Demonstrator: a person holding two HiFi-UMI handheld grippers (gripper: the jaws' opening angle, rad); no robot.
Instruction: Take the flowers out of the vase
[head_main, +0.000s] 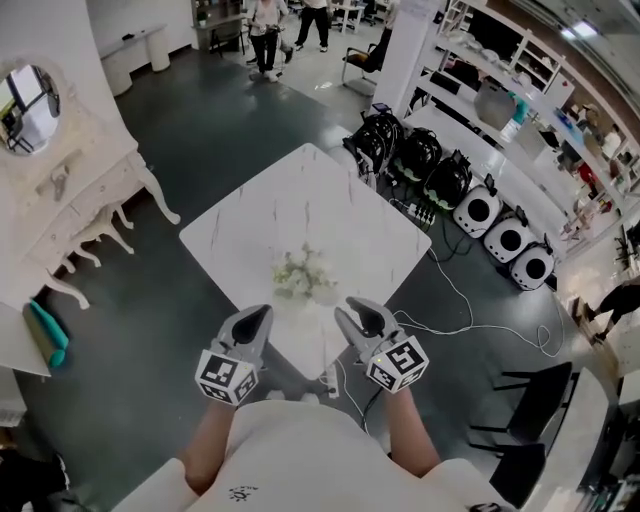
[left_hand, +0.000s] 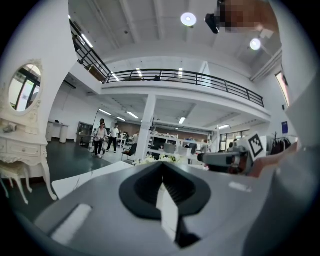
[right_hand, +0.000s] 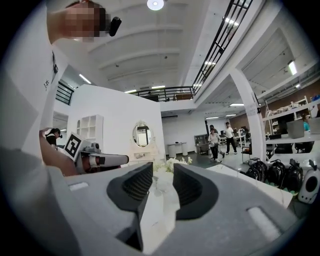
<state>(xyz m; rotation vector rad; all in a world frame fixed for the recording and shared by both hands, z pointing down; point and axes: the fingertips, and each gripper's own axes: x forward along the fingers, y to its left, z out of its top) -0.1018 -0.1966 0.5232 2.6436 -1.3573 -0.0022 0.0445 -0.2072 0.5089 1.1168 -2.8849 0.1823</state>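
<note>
A bunch of white flowers (head_main: 303, 272) stands near the front corner of a white marble table (head_main: 300, 190); its vase is mostly hidden under the blooms. My left gripper (head_main: 257, 316) hovers just short of the flowers at their left, jaws shut and empty. My right gripper (head_main: 357, 311) is at their right, jaws a little apart with nothing between them. In the left gripper view the pads (left_hand: 161, 176) meet, the flowers (left_hand: 160, 160) lie beyond, and the right gripper (left_hand: 220, 159) shows alongside. In the right gripper view the flowers (right_hand: 172, 164) show through the narrow gap.
A white dressing table with an oval mirror (head_main: 70, 190) stands at the left. Black bags (head_main: 420, 160) and white round devices (head_main: 505, 240) line the floor at the right, with cables (head_main: 470, 320) trailing near the table. A black chair (head_main: 540, 400) is at lower right. People (head_main: 268, 30) walk far off.
</note>
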